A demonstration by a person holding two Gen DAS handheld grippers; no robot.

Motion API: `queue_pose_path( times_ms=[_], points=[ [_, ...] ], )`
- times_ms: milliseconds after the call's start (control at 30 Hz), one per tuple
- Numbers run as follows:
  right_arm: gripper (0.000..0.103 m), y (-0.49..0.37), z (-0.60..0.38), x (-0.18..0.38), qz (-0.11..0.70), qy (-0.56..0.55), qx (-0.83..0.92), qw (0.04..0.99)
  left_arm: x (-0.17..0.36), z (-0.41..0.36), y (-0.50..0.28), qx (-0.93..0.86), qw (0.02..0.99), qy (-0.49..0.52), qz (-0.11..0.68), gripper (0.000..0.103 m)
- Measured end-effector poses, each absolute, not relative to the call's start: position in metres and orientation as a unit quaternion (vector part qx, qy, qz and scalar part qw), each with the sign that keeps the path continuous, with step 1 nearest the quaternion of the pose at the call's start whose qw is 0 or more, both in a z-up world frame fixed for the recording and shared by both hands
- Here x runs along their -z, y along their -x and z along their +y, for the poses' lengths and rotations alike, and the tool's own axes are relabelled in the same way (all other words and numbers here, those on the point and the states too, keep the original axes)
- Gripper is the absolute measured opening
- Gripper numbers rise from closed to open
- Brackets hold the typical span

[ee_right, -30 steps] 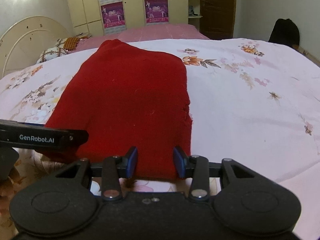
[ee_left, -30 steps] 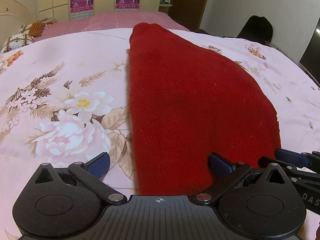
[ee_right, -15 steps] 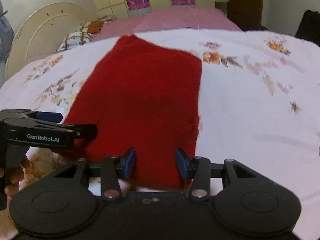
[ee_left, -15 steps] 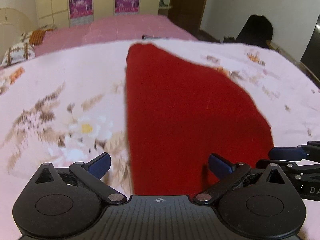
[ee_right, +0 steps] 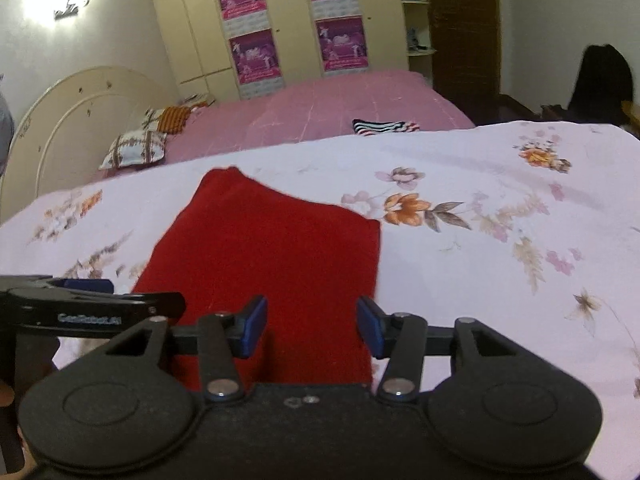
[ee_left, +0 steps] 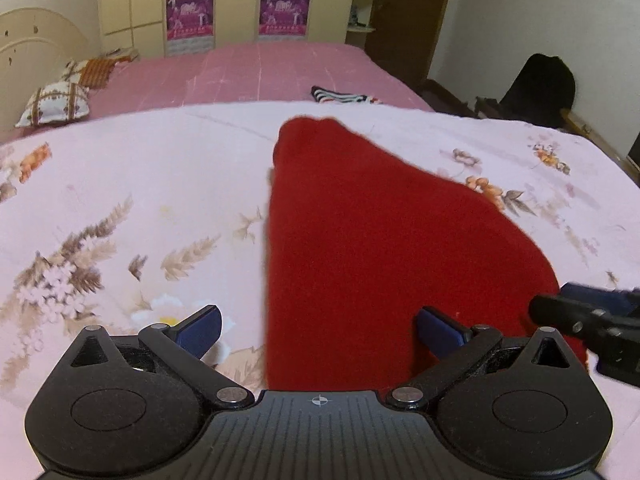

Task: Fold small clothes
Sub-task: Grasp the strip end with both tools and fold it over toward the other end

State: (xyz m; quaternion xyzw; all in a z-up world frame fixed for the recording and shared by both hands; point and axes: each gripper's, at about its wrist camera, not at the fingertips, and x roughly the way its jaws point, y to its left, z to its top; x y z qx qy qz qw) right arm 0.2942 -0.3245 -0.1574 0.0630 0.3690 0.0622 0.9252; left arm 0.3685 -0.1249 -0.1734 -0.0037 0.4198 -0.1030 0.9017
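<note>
A folded red knit garment [ee_left: 380,248] lies flat on the floral bedspread [ee_left: 120,200]; it also shows in the right wrist view [ee_right: 272,256]. My left gripper [ee_left: 320,330] is open wide above the garment's near left corner, its right finger [ee_left: 440,330] over the cloth. My right gripper [ee_right: 312,324] is open above the garment's near right part, fingers apart and holding nothing. The right gripper shows at the right edge of the left wrist view [ee_left: 592,312]; the left gripper shows at the left edge of the right wrist view [ee_right: 80,300].
A second bed with a pink cover [ee_left: 260,72] stands behind, with pillows [ee_left: 56,100] and a striped garment [ee_left: 340,94] on it. A wardrobe [ee_right: 280,20] lines the back wall. A dark chair [ee_left: 540,88] stands at the right.
Both grippers have risen and pulled back from the garment, so the far bed and the striped garment now show. Both stay open. The red garment has not moved.
</note>
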Motion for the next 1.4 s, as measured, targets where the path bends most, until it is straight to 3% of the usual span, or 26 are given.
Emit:
queue_pose_path(
  times_ms=[233, 333, 400, 700, 833, 967, 1067, 1133, 1267, 1400],
  points=[
    [0.044, -0.298, -0.325, 0.176, 0.38, -0.055, -0.062, 0.921, 0.183, -0.122, -0.371, 0.111, 0.898, 0.019, 0.426, 0.103],
    [0.053, -0.296, -0.328, 0.177, 0.379, -0.056, -0.056, 0.922, 0.183, -0.12, -0.371, 0.11, 0.895, 0.027, 0.431, 0.103],
    [0.064, -0.297, -0.335, 0.179, 0.386, -0.068, -0.052, 0.919, 0.181, -0.12, -0.372, 0.111, 0.894, 0.028, 0.434, 0.103],
    [0.067, -0.308, -0.365, 0.184, 0.414, -0.147, -0.09, 0.894, 0.17, -0.119, -0.373, 0.123, 0.889, 0.037, 0.44, 0.103],
    [0.075, -0.318, -0.374, 0.186, 0.422, -0.169, -0.097, 0.885, 0.175, -0.116, -0.383, 0.132, 0.885, 0.036, 0.446, 0.103],
    [0.074, -0.328, -0.38, 0.202, 0.437, -0.216, -0.122, 0.864, 0.193, -0.101, -0.393, 0.152, 0.863, 0.104, 0.47, 0.103],
    [0.066, -0.329, -0.382, 0.211, 0.426, -0.254, -0.139, 0.858, 0.2, -0.102, -0.392, 0.164, 0.861, 0.12, 0.466, 0.103],
    [0.06, -0.332, -0.38, 0.212, 0.422, -0.262, -0.146, 0.856, 0.2, -0.105, -0.39, 0.187, 0.855, 0.133, 0.464, 0.088],
    [0.043, -0.332, -0.378, 0.212, 0.417, -0.282, -0.156, 0.85, 0.198, -0.108, -0.386, 0.192, 0.856, 0.148, 0.456, 0.073],
    [0.039, -0.325, -0.374, 0.204, 0.401, -0.275, -0.155, 0.86, 0.192, -0.099, -0.385, 0.196, 0.856, 0.161, 0.451, 0.056]
  ],
)
